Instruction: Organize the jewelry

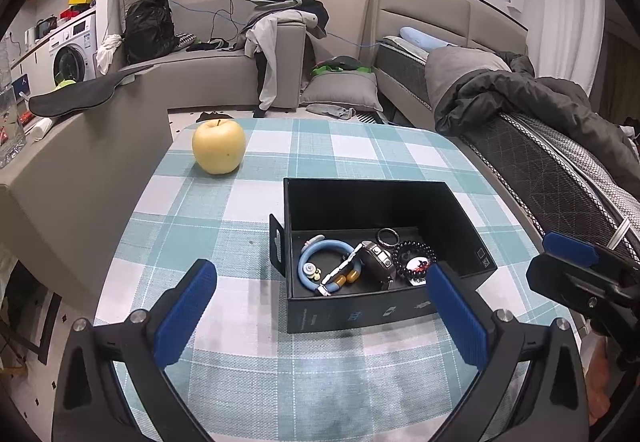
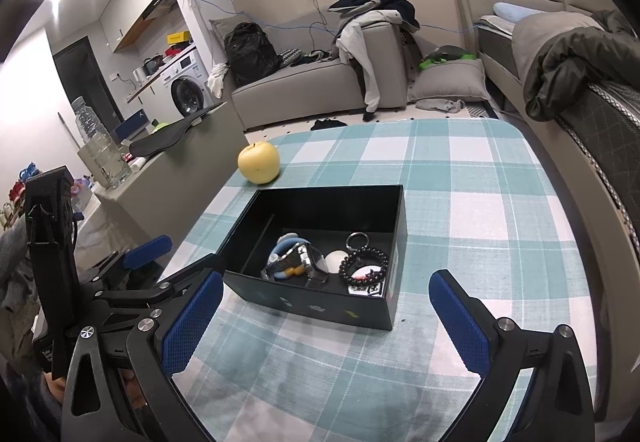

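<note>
Both the left tongs (image 1: 320,306) and the right tongs (image 2: 326,316) are wide open and hold nothing. The black box (image 1: 452,218) stands on the checked surface (image 1: 208,210) just ahead of them, with the jewelry (image 1: 360,262) gathered inside. I judge the sorting nearly done. A yellow apple (image 1: 219,147) sits beyond, to the left.

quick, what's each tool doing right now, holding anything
Left tool: open, holding nothing, near the black box.
Right tool: open, holding nothing.
</note>
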Available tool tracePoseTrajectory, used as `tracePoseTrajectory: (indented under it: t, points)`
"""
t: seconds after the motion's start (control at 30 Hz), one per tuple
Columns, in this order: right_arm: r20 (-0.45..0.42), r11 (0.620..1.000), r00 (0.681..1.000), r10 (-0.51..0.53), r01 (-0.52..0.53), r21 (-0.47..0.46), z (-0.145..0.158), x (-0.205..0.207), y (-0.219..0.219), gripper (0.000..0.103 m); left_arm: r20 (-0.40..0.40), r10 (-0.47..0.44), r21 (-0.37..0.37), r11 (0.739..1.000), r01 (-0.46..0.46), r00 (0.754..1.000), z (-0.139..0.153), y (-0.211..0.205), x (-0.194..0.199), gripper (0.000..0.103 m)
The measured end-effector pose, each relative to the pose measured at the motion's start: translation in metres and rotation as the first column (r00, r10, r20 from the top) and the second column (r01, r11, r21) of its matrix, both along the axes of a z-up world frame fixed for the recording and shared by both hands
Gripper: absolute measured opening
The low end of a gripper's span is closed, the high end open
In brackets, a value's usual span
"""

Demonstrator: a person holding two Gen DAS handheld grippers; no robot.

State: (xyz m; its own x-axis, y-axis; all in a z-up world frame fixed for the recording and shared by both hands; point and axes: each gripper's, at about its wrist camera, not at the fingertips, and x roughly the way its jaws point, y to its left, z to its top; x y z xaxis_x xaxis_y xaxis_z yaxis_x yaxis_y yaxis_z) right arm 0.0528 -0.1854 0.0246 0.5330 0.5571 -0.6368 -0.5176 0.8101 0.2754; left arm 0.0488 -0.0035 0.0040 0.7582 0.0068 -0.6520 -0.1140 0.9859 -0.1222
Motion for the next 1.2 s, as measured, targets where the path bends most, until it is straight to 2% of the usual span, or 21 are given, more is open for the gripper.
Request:
tracePoseTrajectory:
  t: [1.2]
  points:
    - [0.004, 1.0, 1.0, 0.013, -0.013, -0.003, 0.0008, -0.0006, 0.0034, 0.103, -0.001, -0.006, 0.027, 1.0, 0.006, 1.0, 0.0022, -0.0017, -0.001, 0.102]
